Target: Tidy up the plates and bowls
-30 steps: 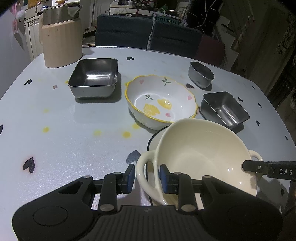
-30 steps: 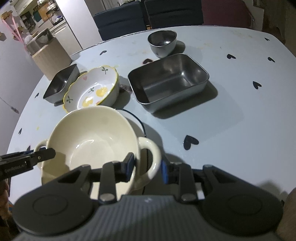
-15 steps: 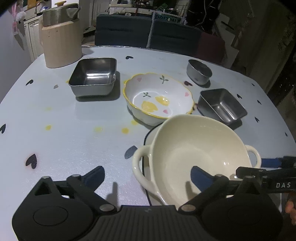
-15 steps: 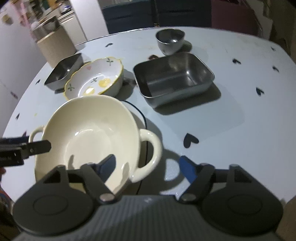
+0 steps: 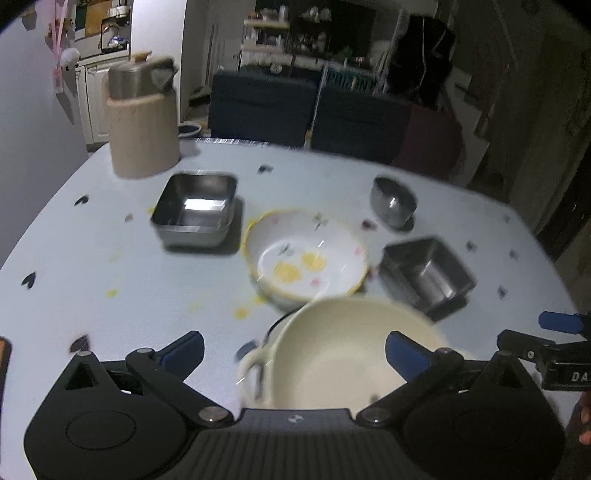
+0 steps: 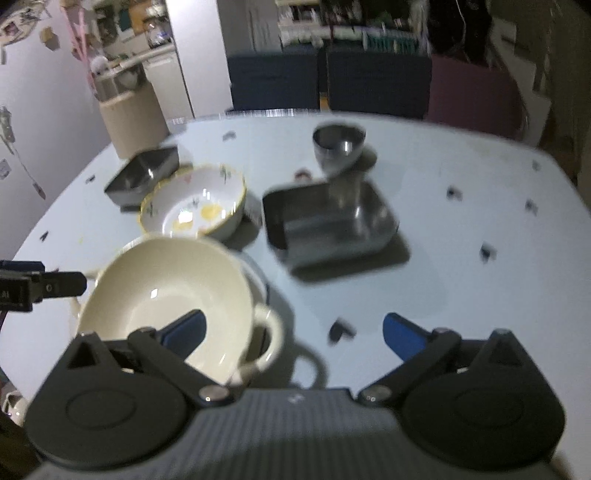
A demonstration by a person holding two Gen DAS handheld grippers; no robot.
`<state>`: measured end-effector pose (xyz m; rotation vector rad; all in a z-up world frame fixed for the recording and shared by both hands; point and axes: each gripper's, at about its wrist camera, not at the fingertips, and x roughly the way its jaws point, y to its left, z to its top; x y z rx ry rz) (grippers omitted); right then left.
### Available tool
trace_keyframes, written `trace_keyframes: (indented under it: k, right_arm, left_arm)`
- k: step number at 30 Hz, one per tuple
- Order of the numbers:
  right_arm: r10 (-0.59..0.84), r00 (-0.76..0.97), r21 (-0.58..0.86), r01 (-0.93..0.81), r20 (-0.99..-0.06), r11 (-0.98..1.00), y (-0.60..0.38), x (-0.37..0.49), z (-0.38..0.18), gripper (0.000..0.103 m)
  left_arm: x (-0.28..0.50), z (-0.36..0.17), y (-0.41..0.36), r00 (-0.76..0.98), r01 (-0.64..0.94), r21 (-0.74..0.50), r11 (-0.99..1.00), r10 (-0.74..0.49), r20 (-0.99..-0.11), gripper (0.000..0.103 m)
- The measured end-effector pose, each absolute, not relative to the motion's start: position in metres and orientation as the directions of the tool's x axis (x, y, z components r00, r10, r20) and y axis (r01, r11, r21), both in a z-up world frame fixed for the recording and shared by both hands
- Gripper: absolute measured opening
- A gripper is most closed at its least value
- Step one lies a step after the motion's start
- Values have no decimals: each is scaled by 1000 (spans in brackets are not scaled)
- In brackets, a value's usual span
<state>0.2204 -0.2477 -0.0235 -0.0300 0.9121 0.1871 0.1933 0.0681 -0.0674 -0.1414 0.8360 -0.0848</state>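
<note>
Cream bowl (image 5: 343, 354) sits on plate on bench (image 5: 110, 266), nearest you. Left hand-held gripper (image 5: 293, 349) and right hand-held gripper (image 6: 293, 332) just opened wide, holding nothing. You lift clear of handles before picking next: flowered bowl (image 6: 195, 210).

A home dining area: beyond the left tool, a heart-patterned counter (image 5: 110, 258) holds bowls, with upholstered chairs (image 5: 258, 107), kitchen cabinets (image 5: 92, 99) and cluttered shelves (image 5: 295, 29) behind.

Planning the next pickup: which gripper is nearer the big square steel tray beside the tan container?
Left. The left gripper faces the steel tray from its side; the right gripper sits farther, beyond the cream bowl.
</note>
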Motion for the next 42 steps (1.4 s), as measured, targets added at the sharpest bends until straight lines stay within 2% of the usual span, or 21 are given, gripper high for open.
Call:
trace_keyframes:
  k: [8,15,20,24,26,28,34,35,36,37,38,39,41,42]
  right_arm:
    - [185,674,92,-172,-716,981,-299,257,0,103]
    - [198,743,120,-157,-639,980,-333,292,-3,103]
    - [195,736,154,-124,-648,980,-353,326,-16,103]
    - [251,693,168,-187,-676,968,-362,352,-29,102]
    - [255,672,173,-188,-695,967,-361,363,-35,90]
    - [268,640,179,-202,-720,963,-354,371,-43,66]
    - [327,533,218,-258,-781,941,-336,386,-72,55]
    - [331,522,226,-257,-786,940,-335,388,-76,52]
    - [327,510,226,-251,-795,941,-334,390,-79,44]
    - [318,504,221,-244,-803,944,-334,391,-82,33]
    - [309,500,216,-237,-809,947,-334,392,-84,27]
    - [303,497,212,-232,-813,949,-334,392,-86,21]
    - [302,500,217,-222,-812,951,-336,392,-88,20]
    - [309,499,229,-216,-810,949,-338,391,-88,18]
  left_arm:
    - [222,-51,17,724,30,-166,986,-136,-677,103]
    - [258,-59,-23,728,29,-189,981,-151,-669,103]
    - [283,-71,-42,719,-13,-170,985,-109,-686,103]
    - [298,-79,-47,703,-53,-203,978,-107,-703,103]
    - [303,-84,-47,699,-44,-249,968,-148,-699,103]
    - [307,-87,-48,699,-26,-282,959,-185,-691,103]
    - [316,-96,-53,678,33,-344,938,-274,-682,102]
    - [318,-98,-54,664,35,-352,935,-285,-691,98]
    - [320,-100,-56,650,38,-349,936,-288,-703,94]
    - [323,-102,-57,634,42,-339,940,-287,-718,83]
    - [326,-105,-59,616,40,-327,944,-281,-736,76]
    - [329,-109,-60,600,35,-317,948,-273,-752,73]
    - [333,-118,-60,574,18,-312,950,-265,-775,60]
    - [335,-122,-59,563,8,-314,949,-264,-783,57]
